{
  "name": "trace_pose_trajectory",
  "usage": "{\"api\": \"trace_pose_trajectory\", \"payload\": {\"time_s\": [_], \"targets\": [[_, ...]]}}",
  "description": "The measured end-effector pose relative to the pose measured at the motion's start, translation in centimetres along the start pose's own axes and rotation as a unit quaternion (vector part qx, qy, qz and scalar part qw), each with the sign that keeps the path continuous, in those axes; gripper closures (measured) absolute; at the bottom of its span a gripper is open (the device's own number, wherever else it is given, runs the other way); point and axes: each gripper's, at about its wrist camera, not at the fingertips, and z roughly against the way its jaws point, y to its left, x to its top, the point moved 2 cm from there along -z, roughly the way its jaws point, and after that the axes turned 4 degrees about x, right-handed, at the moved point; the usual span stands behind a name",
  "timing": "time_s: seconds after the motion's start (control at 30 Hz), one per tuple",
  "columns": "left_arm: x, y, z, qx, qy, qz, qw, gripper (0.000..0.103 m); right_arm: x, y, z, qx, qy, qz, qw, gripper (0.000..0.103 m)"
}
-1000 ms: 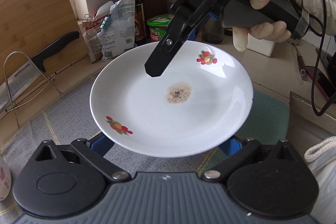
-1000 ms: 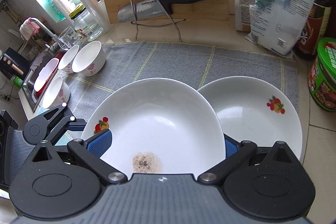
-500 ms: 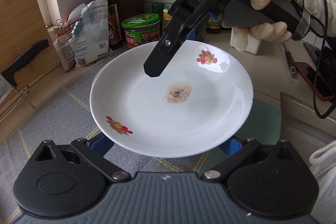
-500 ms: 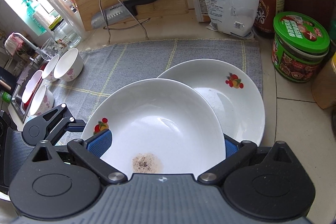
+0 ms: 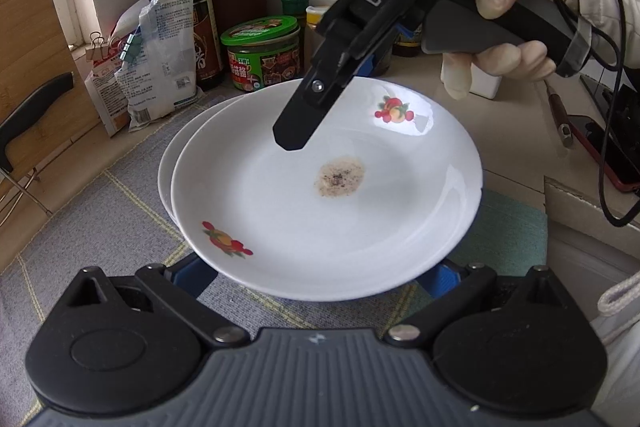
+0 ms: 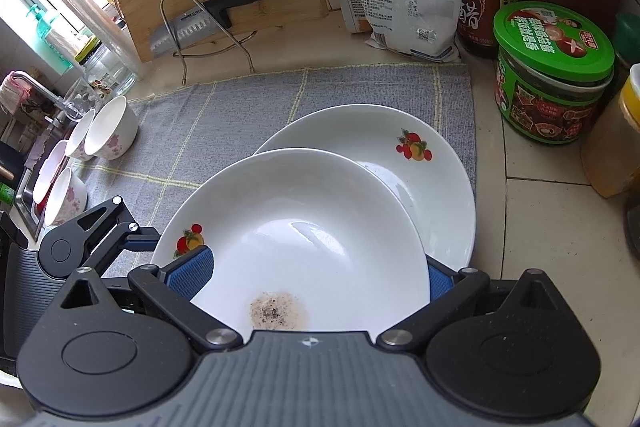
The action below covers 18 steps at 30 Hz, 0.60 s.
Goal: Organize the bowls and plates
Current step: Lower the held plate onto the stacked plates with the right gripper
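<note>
Holding one stained plate (image 5: 328, 195) level between both grippers, right gripper (image 6: 316, 275) and left gripper (image 5: 316, 275) spread wide around it; hovering over one second plate (image 6: 436, 179); four bowls (image 6: 112, 133) sitting aside.

Two white fruit-print plates, four bowls

Stained plate (image 6: 304, 227) raised, overlapping second plate (image 6: 416, 167) lying on grey mat; floral bowls (image 6: 110, 133) clustered at mat's far left edge.

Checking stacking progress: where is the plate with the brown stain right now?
The stained plate is held between both tongs, partly over the second plate on the grey mat; in the right wrist view it sits centre-bottom, with the green-lidded jar to the right.
</note>
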Motion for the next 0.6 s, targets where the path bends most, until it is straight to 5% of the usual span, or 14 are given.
{"api": "trace_pose_trajectory", "payload": {"time_s": [0.6], "targets": [[1.2, 1.1, -2.0, -0.005, 0.002, -0.003, 1.0, 0.001, 1.5, -2.2, -0.7, -0.005, 0.0, -0.008, 1.0, 0.0]]}}
